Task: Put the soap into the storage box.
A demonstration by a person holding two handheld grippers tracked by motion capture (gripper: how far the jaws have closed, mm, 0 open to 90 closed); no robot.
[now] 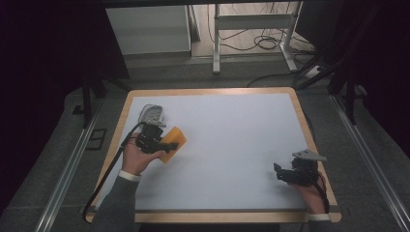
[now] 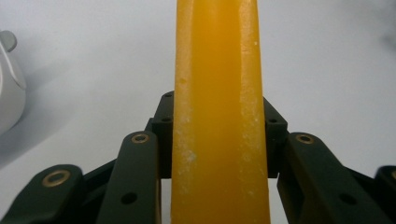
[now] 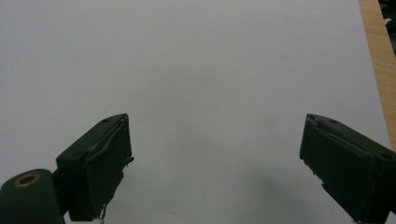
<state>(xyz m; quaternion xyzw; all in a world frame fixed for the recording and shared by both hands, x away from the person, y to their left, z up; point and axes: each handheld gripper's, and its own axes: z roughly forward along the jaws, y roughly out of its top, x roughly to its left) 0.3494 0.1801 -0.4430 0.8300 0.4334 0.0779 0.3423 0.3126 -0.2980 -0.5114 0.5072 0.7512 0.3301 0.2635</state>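
Note:
A yellow-orange block (image 1: pixel 173 143) is clamped in my left gripper (image 1: pixel 162 143) at the table's left side, held just above the white surface. In the left gripper view the block (image 2: pixel 219 116) stands on edge between the two black jaws, which press on both its sides. My right gripper (image 1: pixel 279 173) rests near the table's front right corner. In the right gripper view its jaws stand wide apart (image 3: pixel 215 158) with only bare white tabletop between them.
A white-and-grey device (image 1: pixel 152 114) lies on the table just behind my left hand, and the same device (image 2: pixel 9 88) sits at the left edge of the left gripper view. The white table top (image 1: pixel 232 140) has a wooden rim (image 1: pixel 304 121). Desk legs and cables stand beyond the far edge.

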